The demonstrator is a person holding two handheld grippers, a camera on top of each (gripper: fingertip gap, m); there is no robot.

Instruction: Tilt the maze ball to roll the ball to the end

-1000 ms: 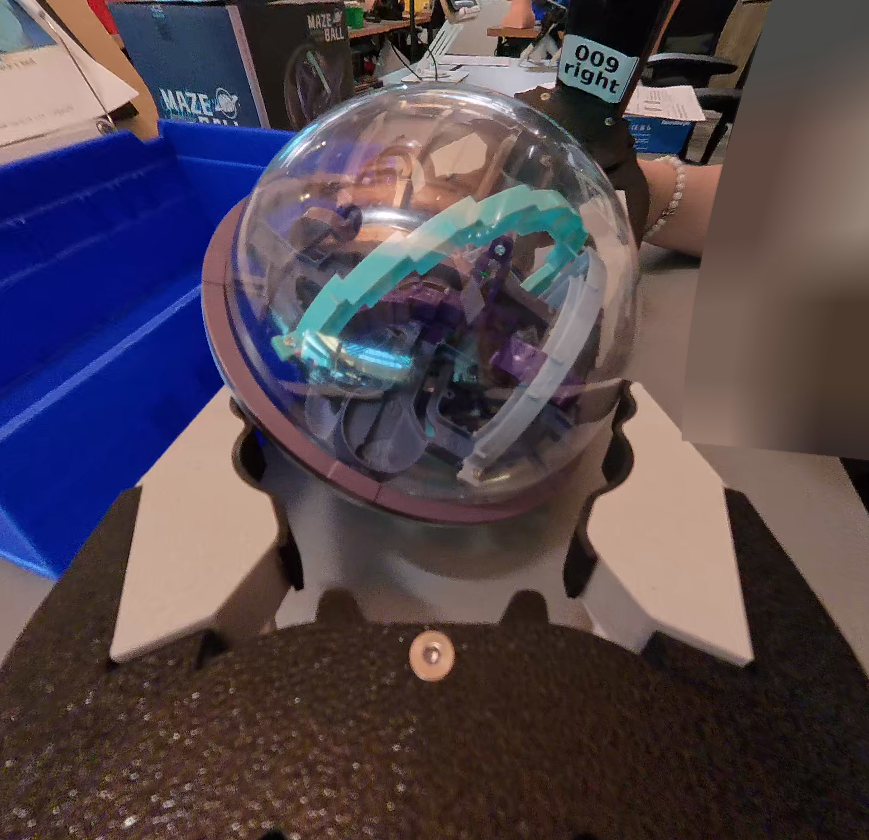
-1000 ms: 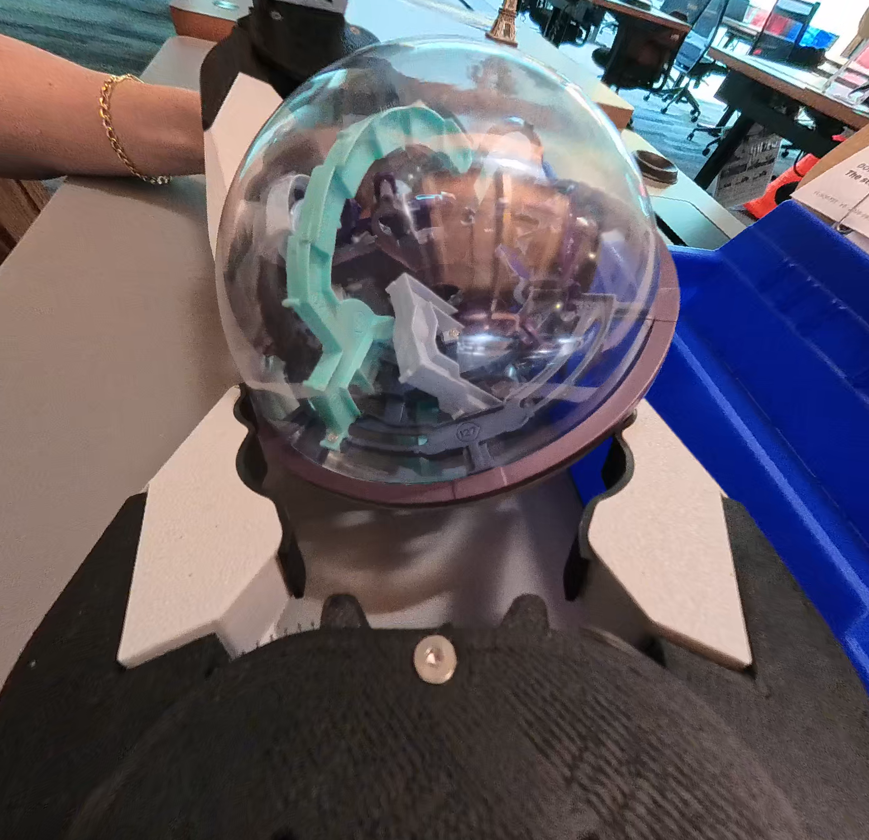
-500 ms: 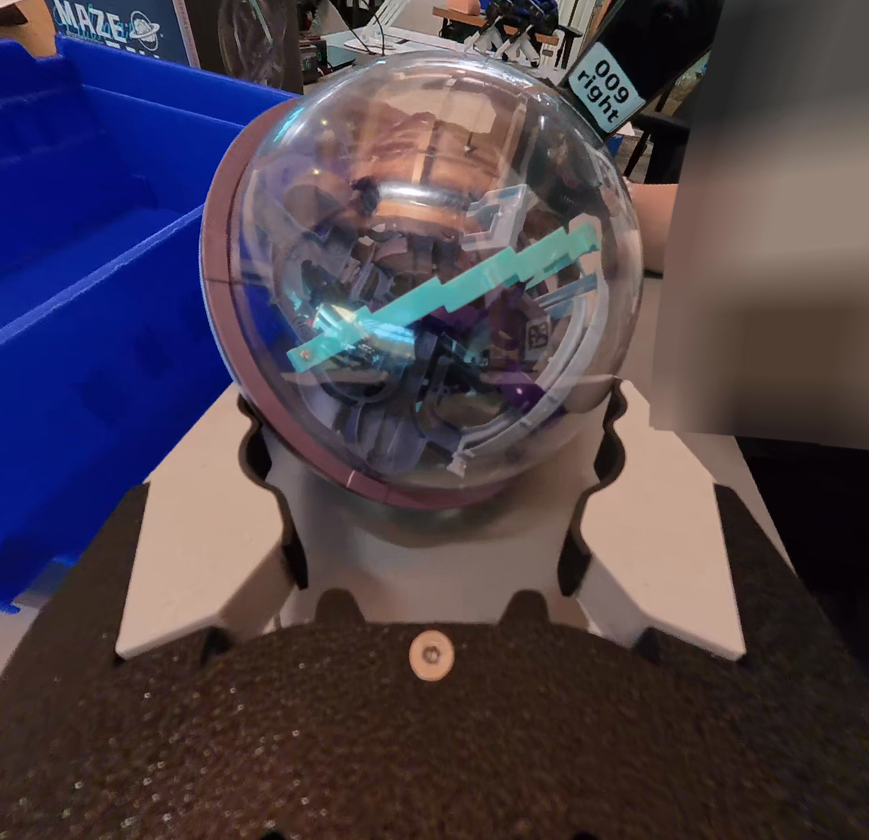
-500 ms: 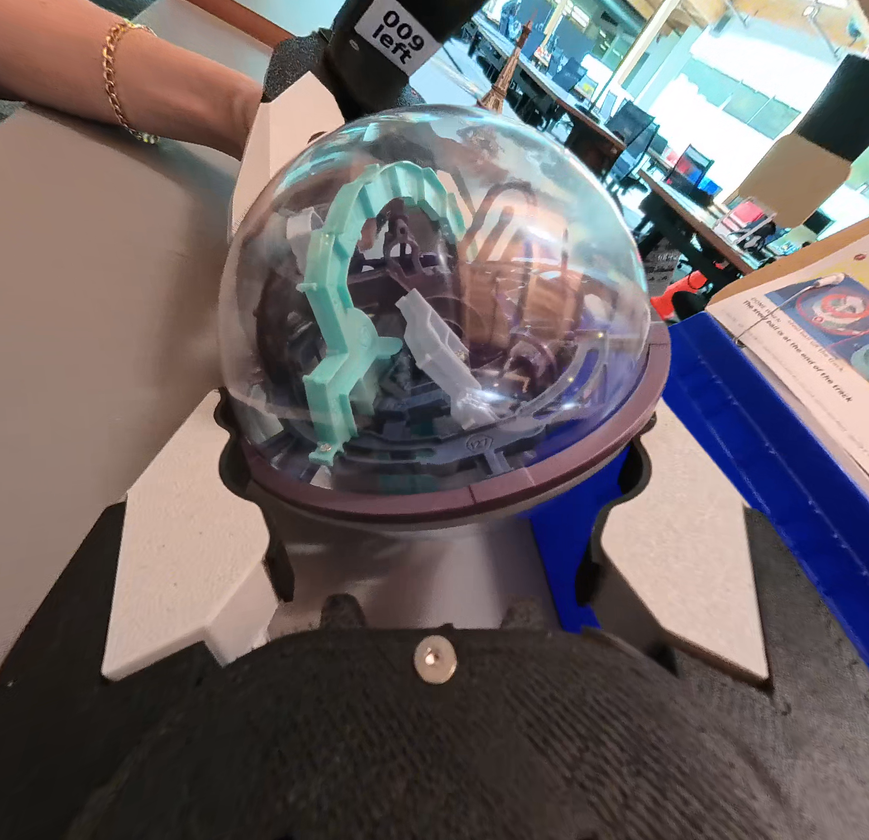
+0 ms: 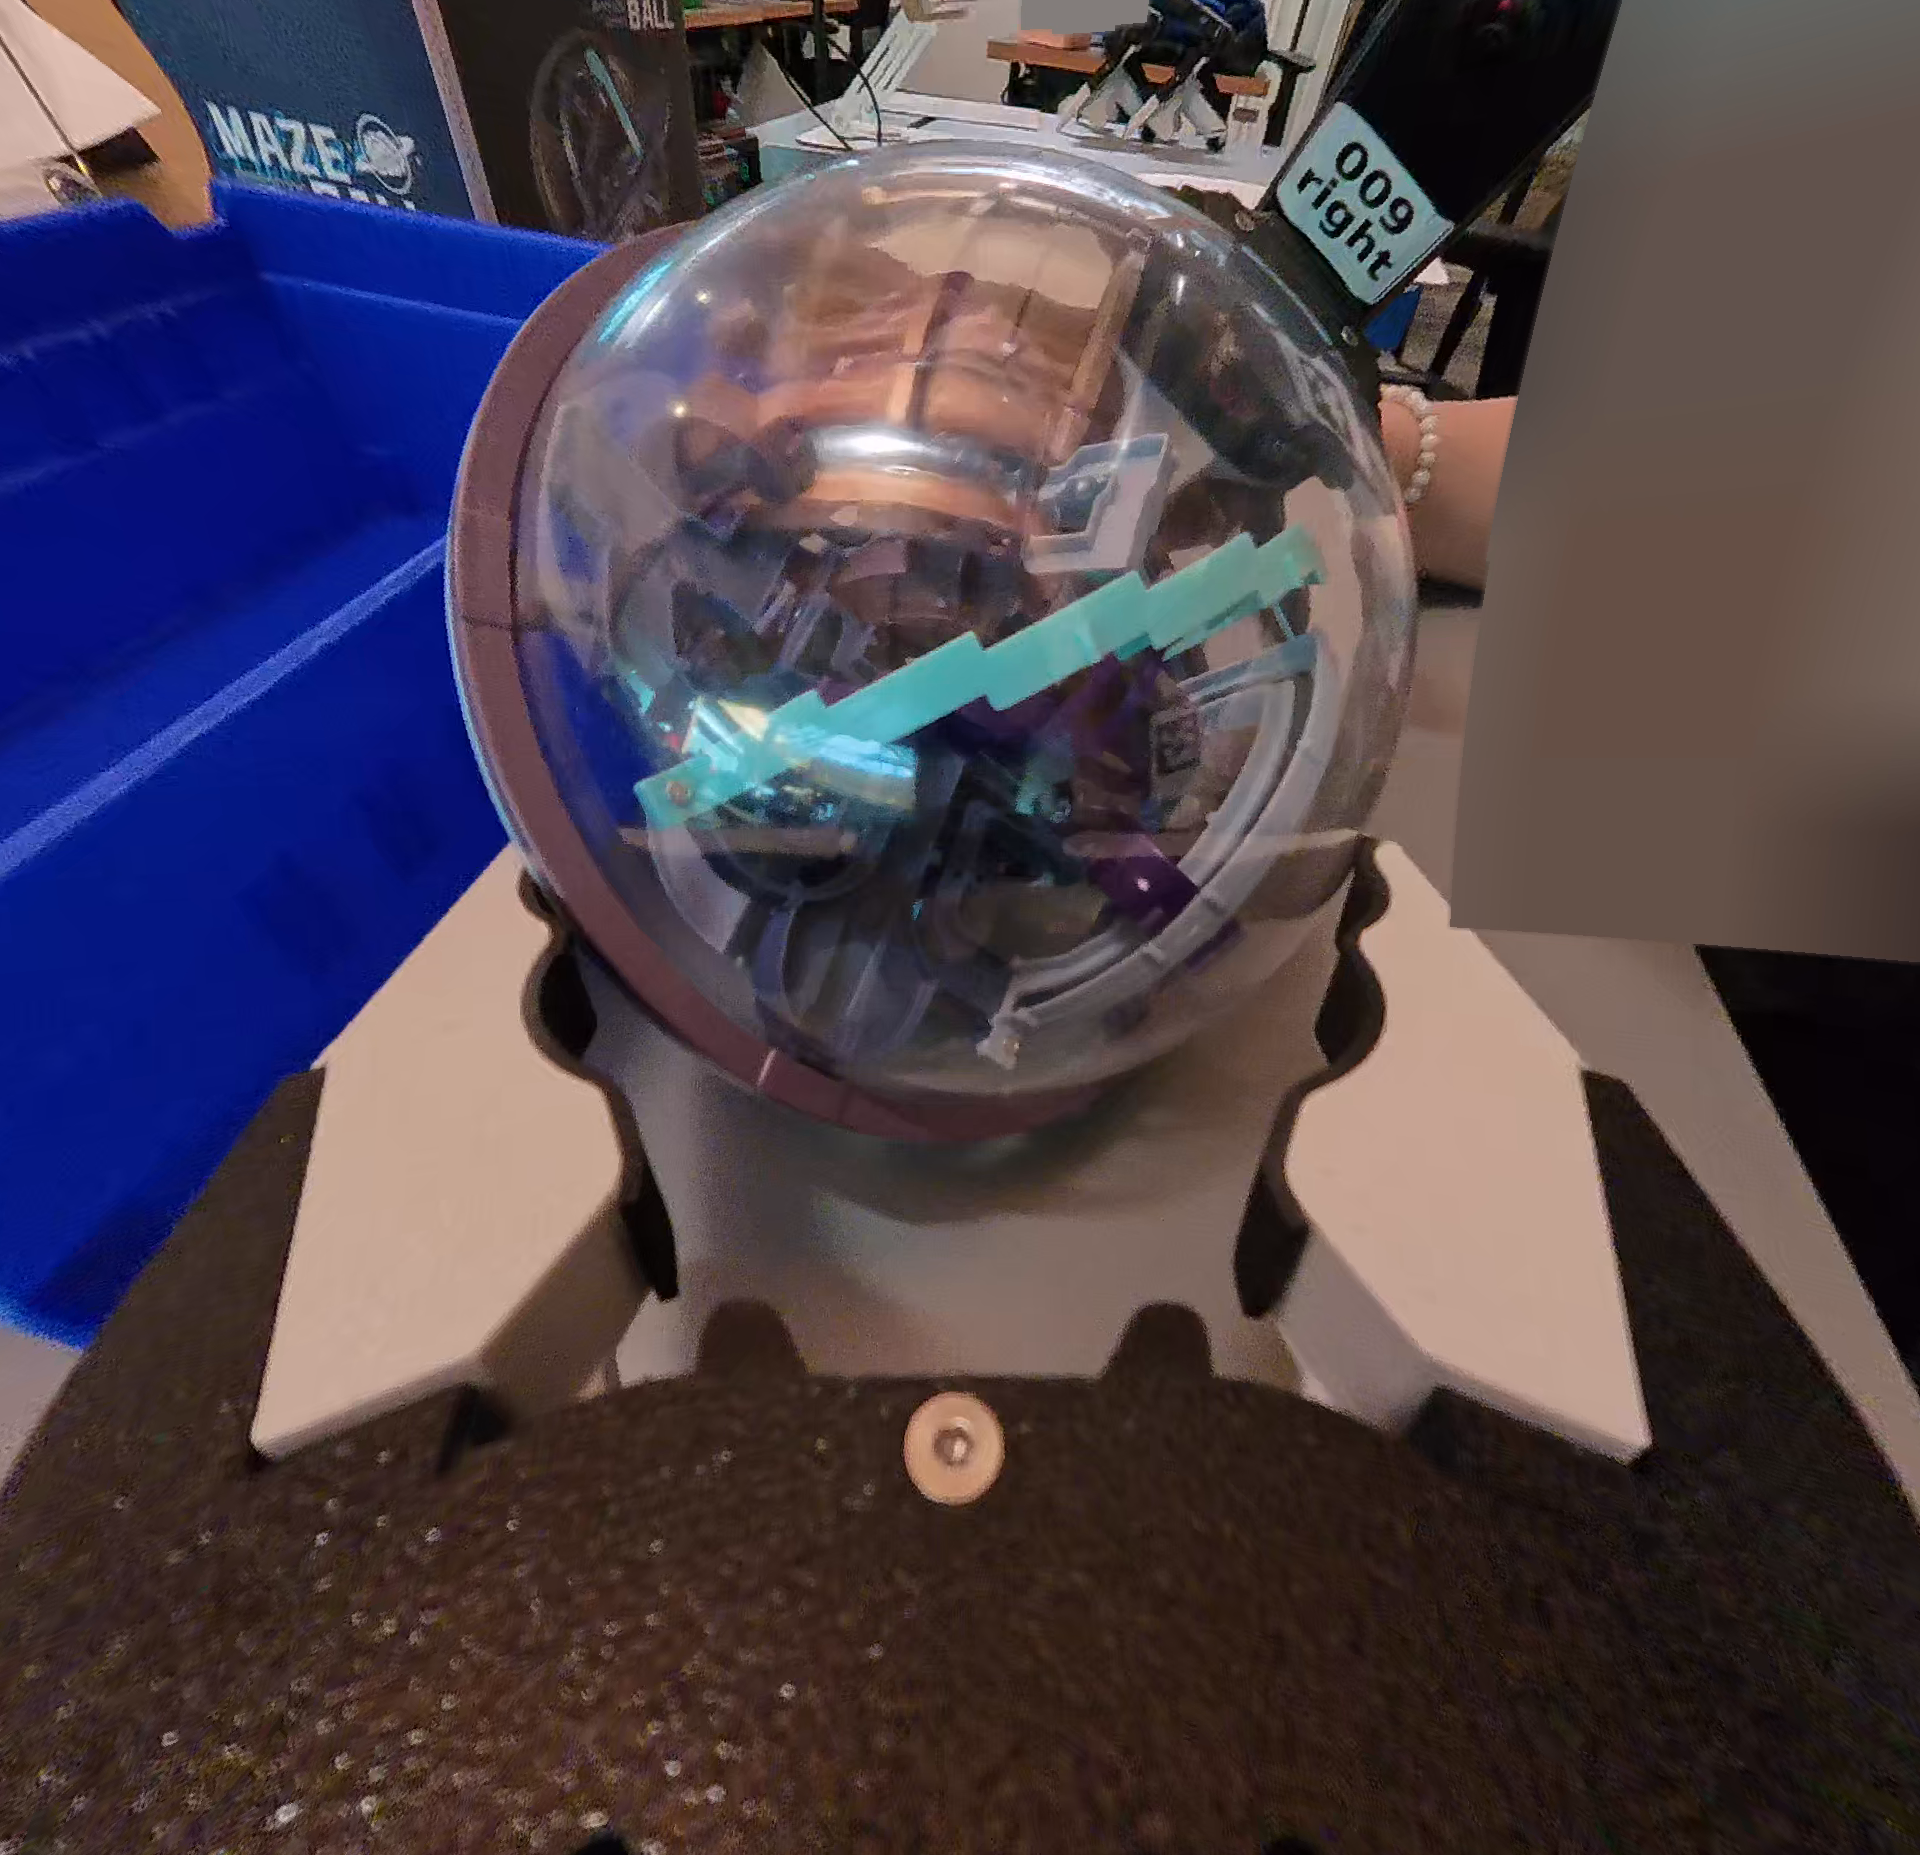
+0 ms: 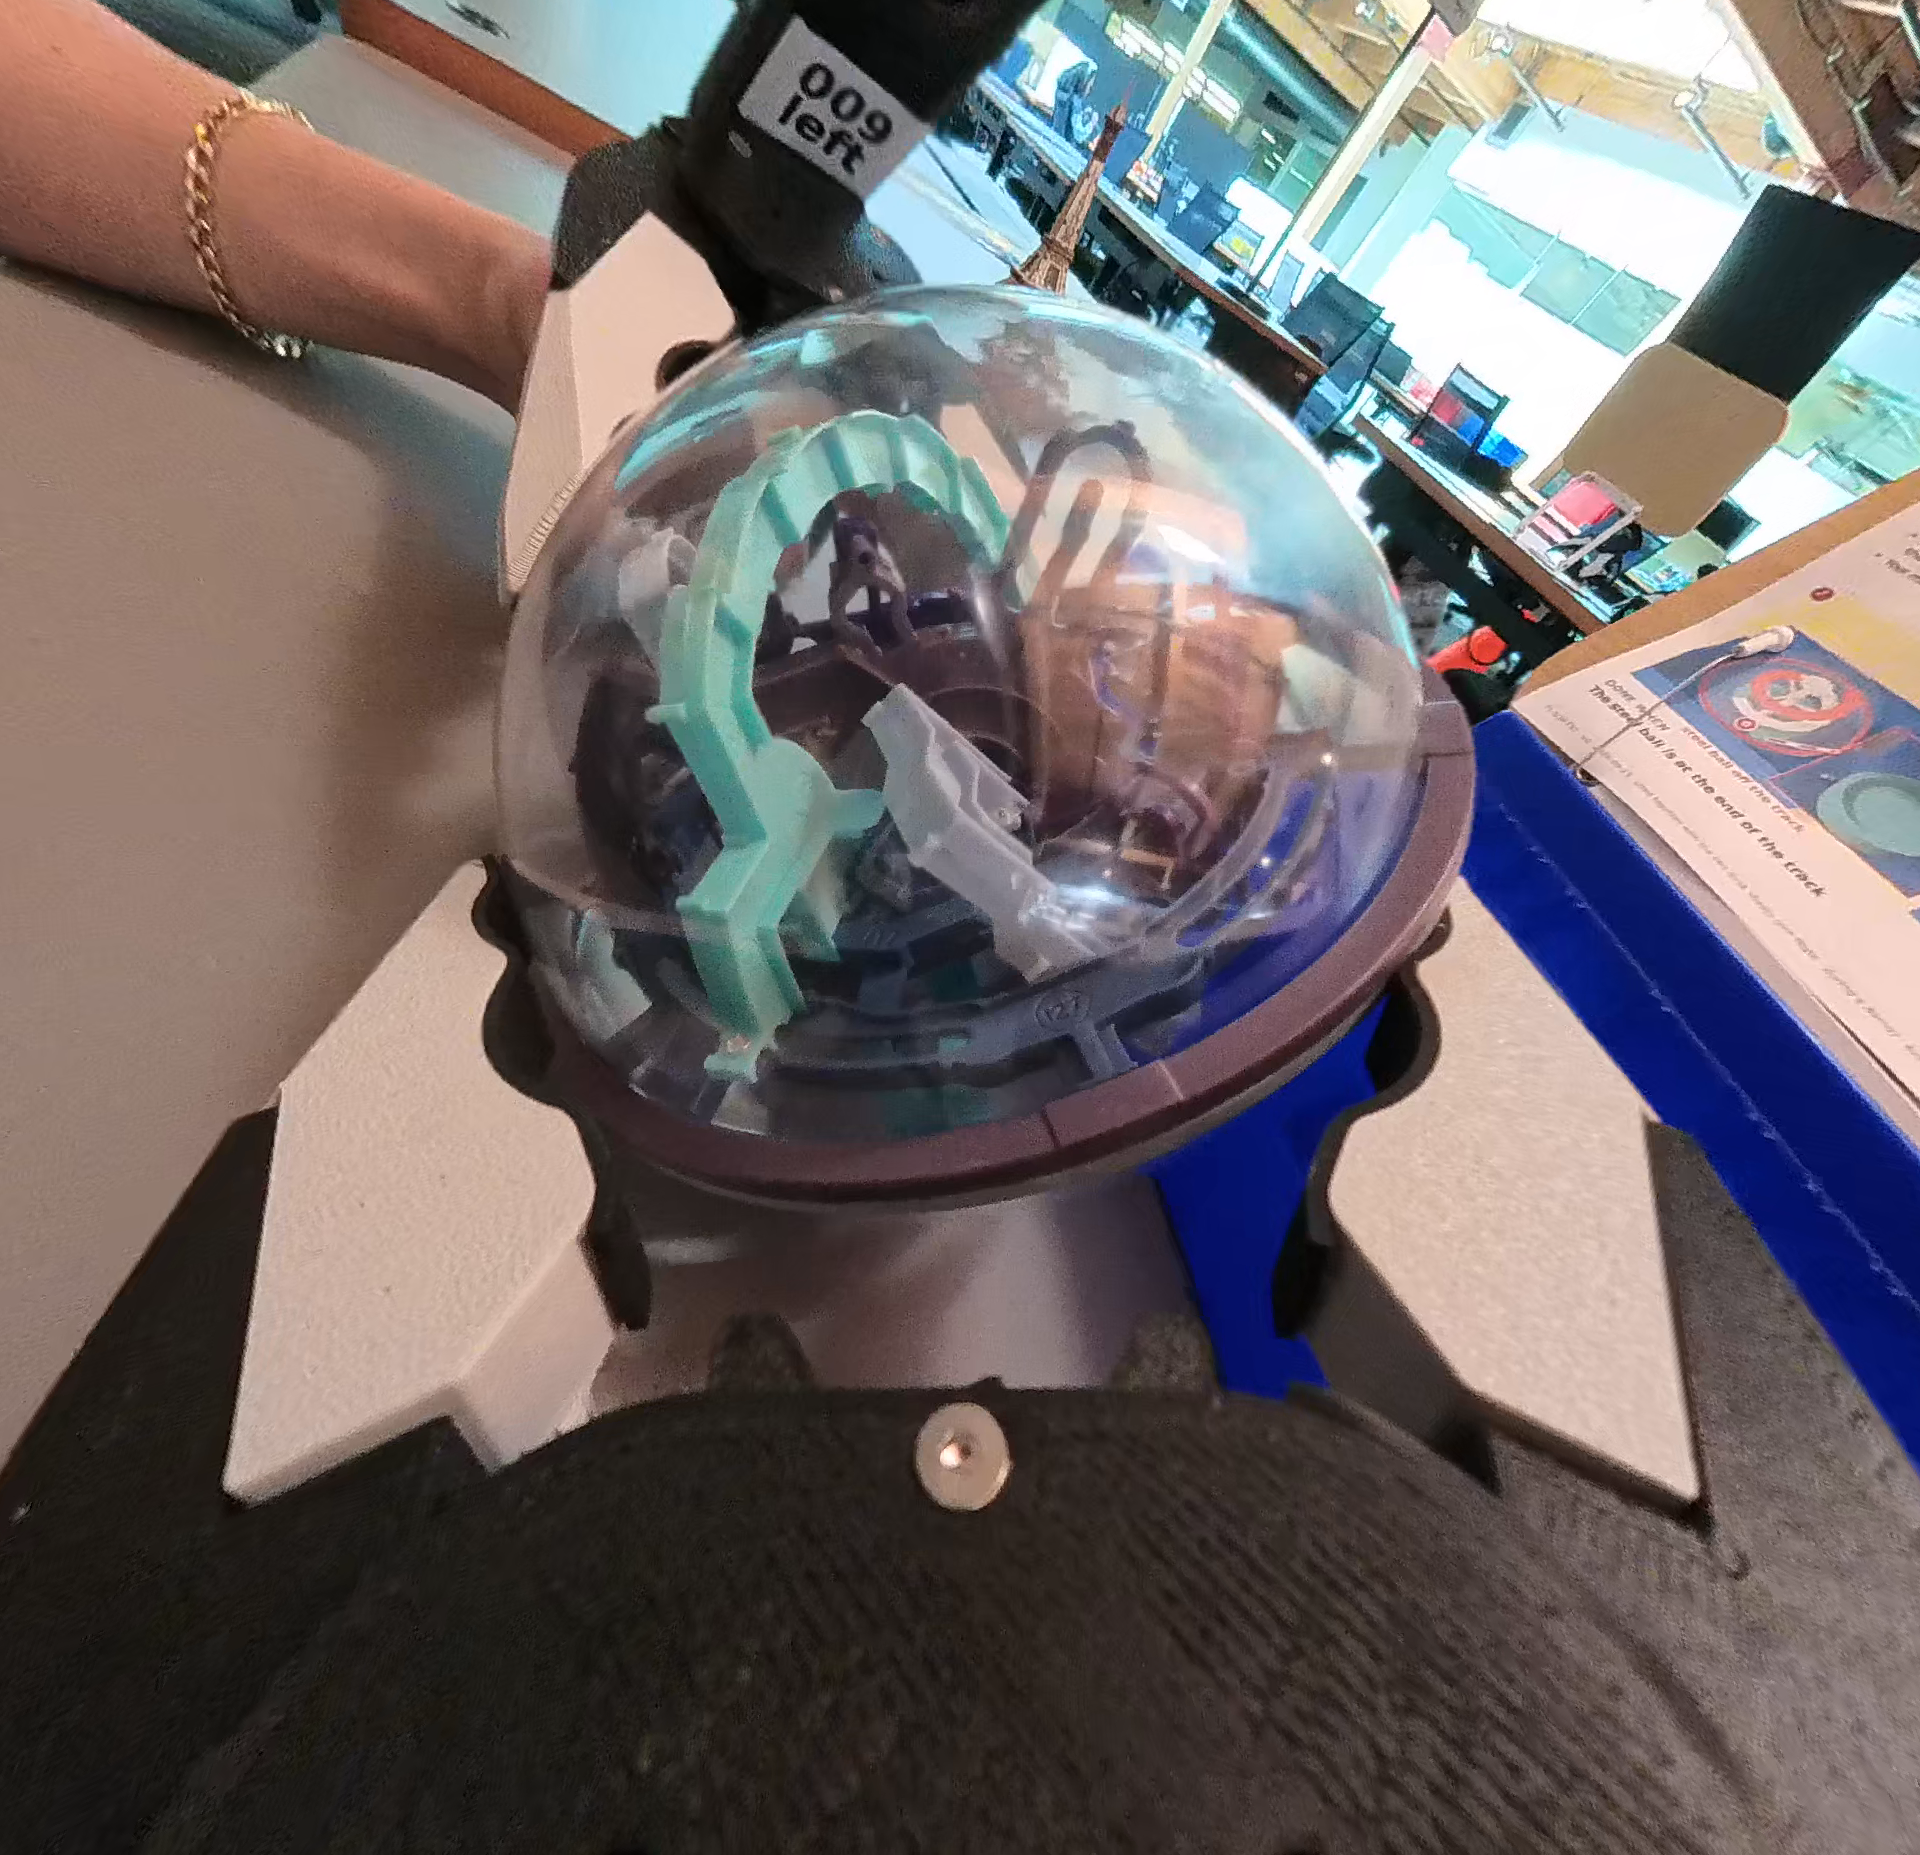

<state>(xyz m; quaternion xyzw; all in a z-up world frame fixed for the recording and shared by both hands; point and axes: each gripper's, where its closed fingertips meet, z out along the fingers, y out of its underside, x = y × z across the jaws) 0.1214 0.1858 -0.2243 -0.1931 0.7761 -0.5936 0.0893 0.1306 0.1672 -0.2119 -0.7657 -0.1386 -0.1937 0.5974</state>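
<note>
Left wrist view puts one maze ball (image 5: 935, 621) dead centre, cradled between your left gripper (image 5: 945, 984) and, at 2 o'clock, the right gripper (image 6: 961, 1057) opposite. Both sets of jaws stand wide, each pressing the sphere from its side; together they hold it tilted, purple seam slanting, beside one blue bin (image 5: 208, 579) at 9 o'clock. You're mid-tilt, I judge. The small steel ball can't be picked out (too much glare), so how much track remains is unclear. One teal track (image 6: 748, 766) arches inside.
</note>
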